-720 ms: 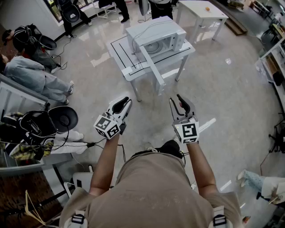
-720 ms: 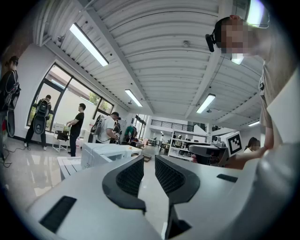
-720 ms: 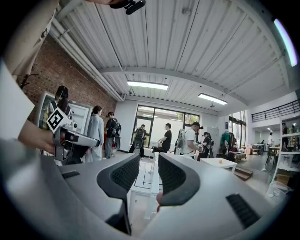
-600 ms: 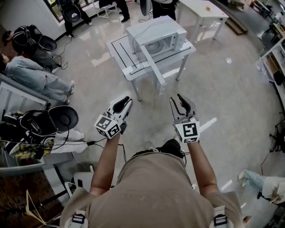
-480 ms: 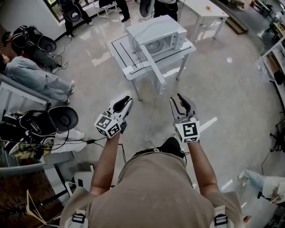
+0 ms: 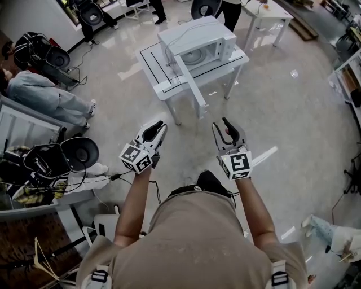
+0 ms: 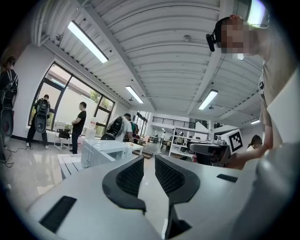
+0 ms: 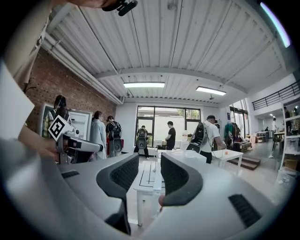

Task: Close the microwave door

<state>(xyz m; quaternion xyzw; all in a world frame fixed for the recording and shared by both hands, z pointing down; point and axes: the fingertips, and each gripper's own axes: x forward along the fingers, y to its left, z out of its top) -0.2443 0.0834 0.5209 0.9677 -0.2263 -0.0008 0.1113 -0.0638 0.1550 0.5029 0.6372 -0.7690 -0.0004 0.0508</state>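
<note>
A white microwave [image 6: 197, 39] stands on a small white table [image 6: 161, 84] ahead of me. Its door [image 6: 192, 84] hangs wide open and juts toward me past the table's front edge. The left gripper [image 6: 153, 131] and the right gripper [image 6: 228, 128] are held level side by side over the floor, well short of the table. In the left gripper view the microwave [image 7: 101, 151] shows to the left of the left gripper [image 7: 149, 164], whose jaws stand a narrow gap apart on nothing. The right gripper [image 8: 150, 164] frames the table [image 8: 145, 180] through a wider empty gap.
A seated person [image 6: 39, 90] and black gear [image 6: 76, 151] with cables crowd the left. A second white table [image 6: 271, 14] stands at the back right, with people walking near it. Shelving [image 6: 352, 73] lines the right wall. Glossy open floor lies between me and the microwave table.
Both grippers have edged slightly forward with my body toward the table. Their jaws look the same. A person at the back has walked right, toward the far table.
</note>
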